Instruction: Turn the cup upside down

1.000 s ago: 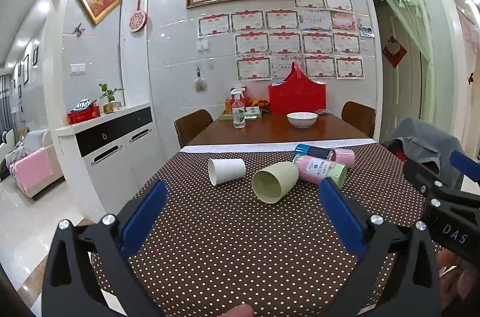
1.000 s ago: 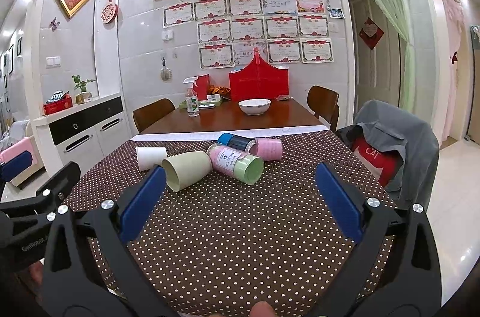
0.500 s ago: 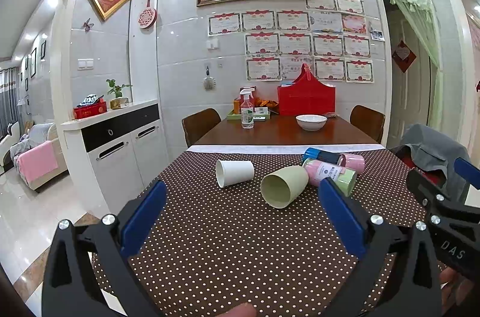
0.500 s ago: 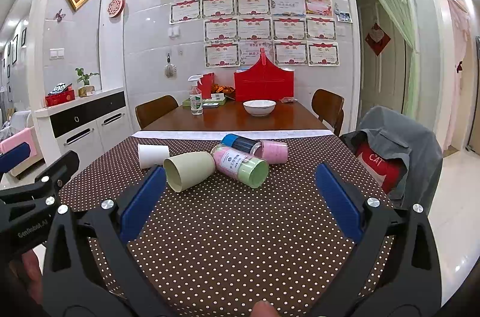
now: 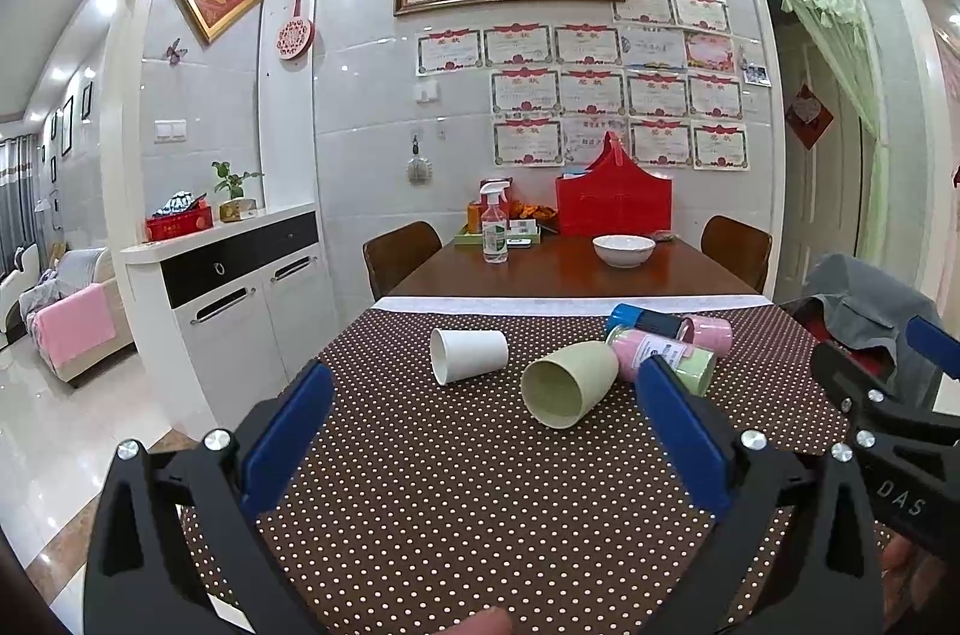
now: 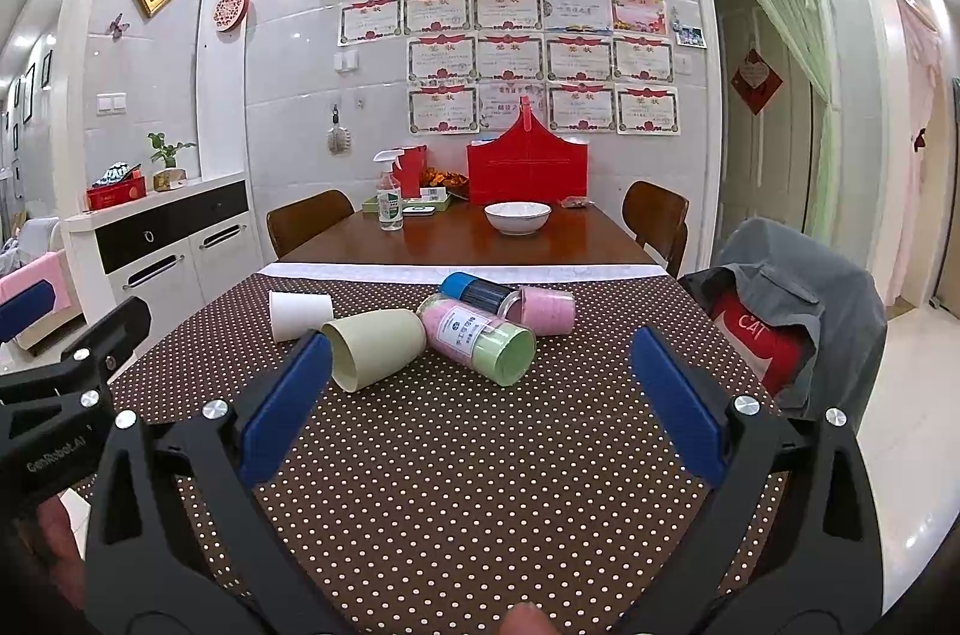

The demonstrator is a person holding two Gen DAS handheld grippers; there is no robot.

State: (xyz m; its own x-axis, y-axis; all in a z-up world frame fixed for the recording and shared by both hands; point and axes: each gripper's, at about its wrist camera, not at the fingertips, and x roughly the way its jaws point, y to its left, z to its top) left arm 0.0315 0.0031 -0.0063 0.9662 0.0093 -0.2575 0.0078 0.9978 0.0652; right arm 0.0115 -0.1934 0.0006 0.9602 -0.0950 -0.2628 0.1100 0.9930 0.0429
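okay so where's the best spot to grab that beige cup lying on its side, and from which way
Probably across the beige cup's round wall near mid-body, left gripper descending from above, fingers either side. It lies on the dotted cloth, mouth toward the camera, base against the pink-green bottle.

The long wooden table [image 5: 576, 278] is wearing a brown polka-dot cloth [image 5: 480, 485] over its near half, filling the lower middle of the frame. Lying on the cloth: a white paper cup [image 5: 468, 356] on its side, a pale green cup [image 5: 569, 383] tipped over just right of it, then a pink-and-green bottle [image 6: 477, 338], a blue-capped bottle [image 6: 477, 290] and a pink cup [image 6: 546, 311] bunching together. Further back, a white bowl [image 5: 624, 251], spray bottle [image 5: 494, 230] and red bag [image 5: 613, 203] are sitting on bare wood.
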